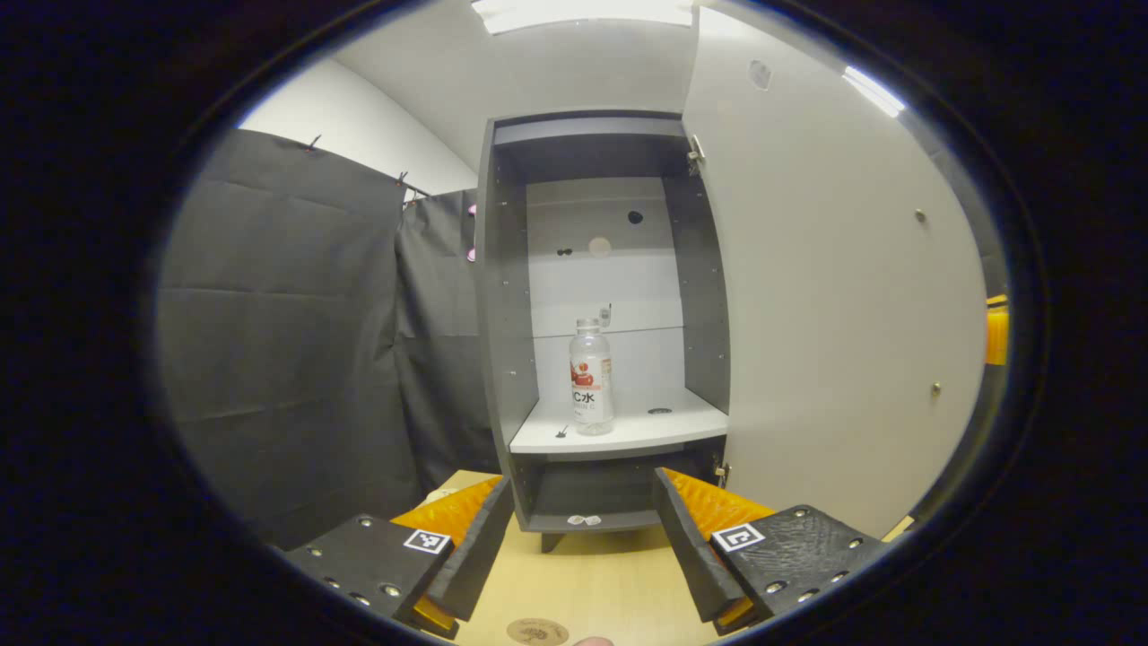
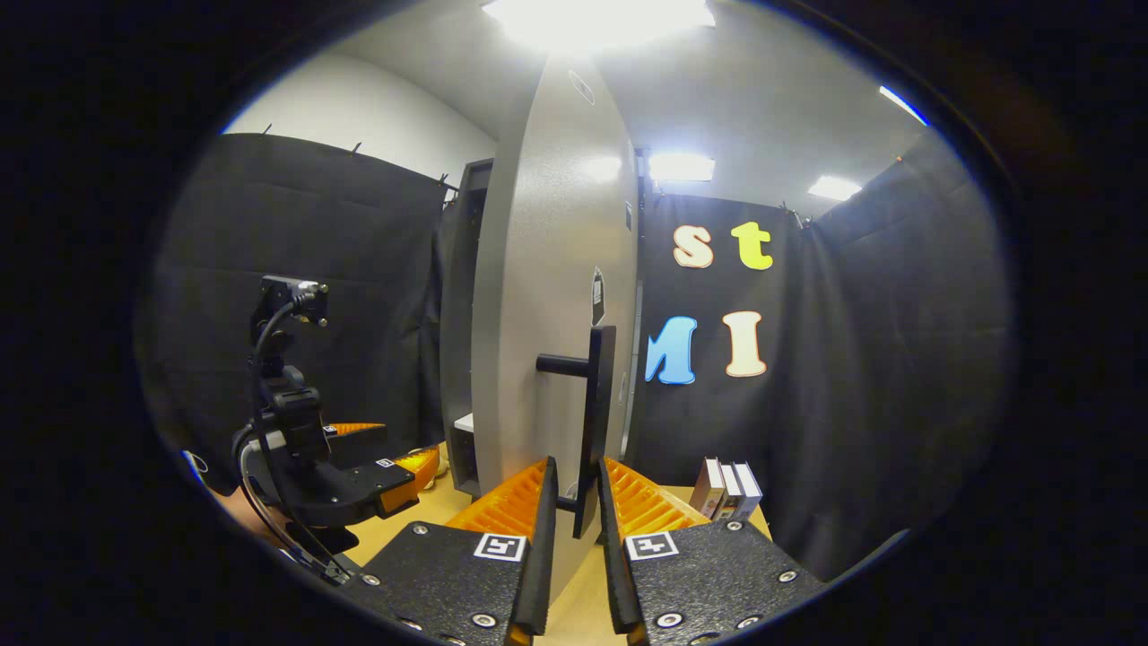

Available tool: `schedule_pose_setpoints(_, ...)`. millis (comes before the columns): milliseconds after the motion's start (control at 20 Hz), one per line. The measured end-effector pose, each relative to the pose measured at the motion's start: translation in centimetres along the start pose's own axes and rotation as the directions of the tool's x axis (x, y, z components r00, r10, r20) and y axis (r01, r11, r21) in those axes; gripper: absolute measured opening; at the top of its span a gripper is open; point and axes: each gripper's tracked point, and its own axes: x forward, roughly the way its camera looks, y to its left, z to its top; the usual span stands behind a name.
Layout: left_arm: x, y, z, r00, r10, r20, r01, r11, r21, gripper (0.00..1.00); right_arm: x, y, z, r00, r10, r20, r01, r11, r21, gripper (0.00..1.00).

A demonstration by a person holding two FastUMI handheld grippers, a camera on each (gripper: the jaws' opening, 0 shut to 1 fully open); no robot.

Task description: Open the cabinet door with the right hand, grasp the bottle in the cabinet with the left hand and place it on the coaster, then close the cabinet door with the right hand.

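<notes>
The cabinet (image 1: 507,296) stands open, its grey door (image 1: 834,314) swung out to the right. A clear bottle (image 1: 592,377) with a red and white label stands upright on the white shelf (image 1: 628,432). My left gripper (image 1: 583,529) is open, low in front of the cabinet and well short of the bottle. A round brown coaster (image 1: 536,632) lies on the wooden table just below it. In the right gripper view the door (image 2: 547,296) is seen nearly edge-on. My right gripper (image 2: 576,502) is shut on the lower end of the black door handle (image 2: 594,404). The left gripper (image 2: 395,474) shows at the left.
Several small boxes (image 2: 726,489) stand upright on the table (image 1: 592,583) to the right of the door. Black cloth walls close in the booth on both sides. A lower cabinet compartment (image 1: 587,498) sits under the white shelf.
</notes>
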Motion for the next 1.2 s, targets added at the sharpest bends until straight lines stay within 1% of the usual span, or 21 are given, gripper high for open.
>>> schedule_pose_setpoints(100,2.1,-0.2,0.0,1.000,-0.013,0.005,0.013,1.000,0.013,0.96,-1.5,-0.4,-0.5,0.999,-0.030,0.009,0.030,1.000,0.008,0.26)
schedule_pose_setpoints(150,3.1,-0.2,-0.1,1.000,-0.020,0.006,0.020,0.999,0.029,0.90,-2.4,-0.7,-0.8,0.999,-0.049,0.010,0.048,0.999,0.013,0.26)
schedule_pose_setpoints(200,4.5,-0.4,0.1,0.999,-0.029,0.014,0.028,0.999,0.045,0.90,-3.2,-0.8,-0.9,0.998,-0.064,0.012,0.063,0.998,0.023,0.21)
schedule_pose_setpoints(250,5.8,-0.6,0.4,0.999,-0.037,0.026,0.036,0.998,0.057,0.90,-4.1,-1.0,-1.1,0.996,-0.085,0.012,0.085,0.996,0.034,0.28)
schedule_pose_setpoints(350,8.5,-1.2,1.2,0.997,-0.058,0.050,0.055,0.996,0.064,0.90,-6.1,-1.6,-1.7,0.992,-0.129,0.010,0.128,0.990,0.056,0.35)
schedule_pose_setpoints(400,9.9,-1.8,1.7,0.995,-0.080,0.066,0.076,0.995,0.059,0.89,-7.6,-1.8,-1.9,0.988,-0.156,0.011,0.155,0.986,0.065,0.42)
schedule_pose_setpoints(450,11.4,-2.1,2.1,0.993,-0.090,0.079,0.086,0.995,0.051,0.89,-8.9,-1.8,-2.0,0.984,-0.176,0.016,0.174,0.983,0.061,0.42)
schedule_pose_setpoints(500,12.9,-2.1,2.3,0.992,-0.092,0.086,0.088,0.995,0.049,0.90,-10.4,-1.6,-2.3,0.981,-0.192,0.025,0.190,0.981,0.046,0.46)
schedule_pose_setpoints(550,14.5,-2.2,2.4,0.991,-0.095,0.089,0.090,0.994,0.054,0.90,-11.8,-1.3,-2.4,0.978,-0.205,0.036,0.204,0.979,0.031,0.48)
schedule_pose_setpoints(600,16.0,-2.4,2.5,0.991,-0.095,0.092,0.090,0.994,0.057,0.94,-13.0,-0.7,-2.5,0.977,-0.207,0.049,0.206,0.978,0.020,0.59)
schedule_pose_setpoints(700,18.3,-2.9,2.2,0.990,-0.109,0.086,0.106,0.994,0.036,0.89,-15.1,-0.1,-2.8,0.970,-0.235,0.059,0.236,0.972,-0.012,0.75)
schedule_pose_setpoints(750,19.3,-2.9,2.0,0.991,-0.108,0.081,0.106,0.994,0.027,0.90,-15.9,0.2,-2.9,0.966,-0.252,0.060,0.254,0.967,-0.030,0.81)
schedule_pose_setpoints(800,20.1,-2.5,1.6,0.992,-0.098,0.076,0.096,0.995,0.024,0.93,-16.6,0.5,-2.8,0.962,-0.266,0.062,0.269,0.962,-0.038,0.83)
schedule_pose_setpoints(850,20.9,-2.4,1.4,0.993,-0.098,0.073,0.096,0.995,0.022,0.90,-16.0,0.5,-2.6,0.960,-0.274,0.060,0.277,0.960,-0.032,0.84)
schedule_pose_setpoints(950,22.7,-2.2,1.2,0.993,-0.097,0.070,0.095,0.995,0.031,0.90,-15.7,0.1,-2.5,0.954,-0.293,0.062,0.294,0.956,-0.006,0.89)
schedule_pose_setpoints(1000,23.5,-1.9,0.9,0.993,-0.099,0.070,0.096,0.995,0.039,0.89,-15.6,-0.6,-2.5,0.947,-0.315,0.065,0.315,0.949,0.004,0.92)
schedule_pose_setpoints(1150,26.3,-1.4,0.3,0.993,-0.103,0.060,0.102,0.994,0.029,0.89,-15.0,-2.3,-2.9,0.921,-0.385,0.060,0.382,0.922,0.059,0.92)
schedule_pose_setpoints(1200,27.2,-1.6,-0.1,0.992,-0.113,0.048,0.112,0.994,0.010,0.93,-14.6,-2.5,-3.0,0.916,-0.398,0.057,0.392,0.916,0.087,0.92)
